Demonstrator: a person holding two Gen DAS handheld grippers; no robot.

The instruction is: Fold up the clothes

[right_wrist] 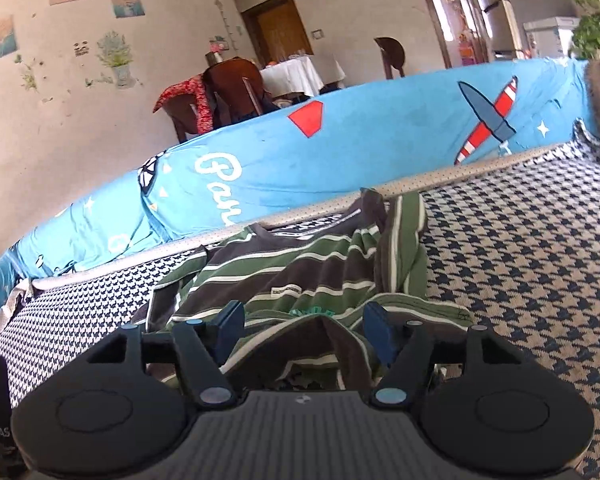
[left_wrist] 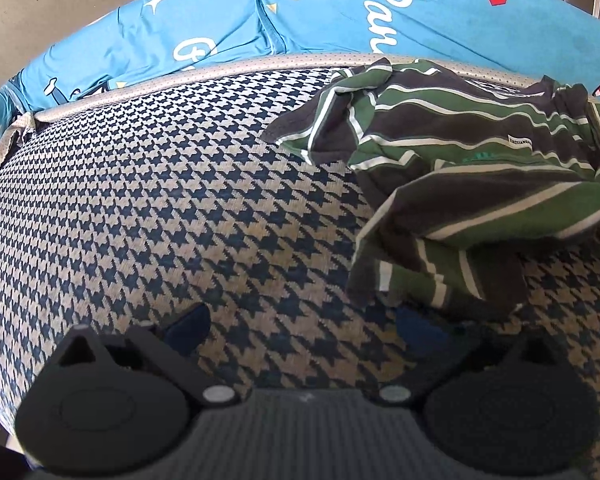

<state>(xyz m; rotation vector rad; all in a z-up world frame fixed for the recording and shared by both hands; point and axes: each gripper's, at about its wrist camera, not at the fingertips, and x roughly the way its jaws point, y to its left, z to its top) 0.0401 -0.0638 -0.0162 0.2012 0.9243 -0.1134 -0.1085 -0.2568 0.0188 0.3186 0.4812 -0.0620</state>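
A crumpled shirt with green, dark brown and white stripes lies on a houndstooth-patterned surface, toward the right in the left wrist view. My left gripper is open over bare houndstooth fabric, just left of the shirt's near edge. In the right wrist view the same shirt lies bunched straight ahead. My right gripper is open with a raised fold of the shirt between its blue fingertips, and I cannot tell whether they touch the cloth.
A blue cushion printed with planes and white lettering runs along the far side, behind a beige perforated border. Beyond it stand wooden chairs and a table with a white cloth. Houndstooth surface extends to the right.
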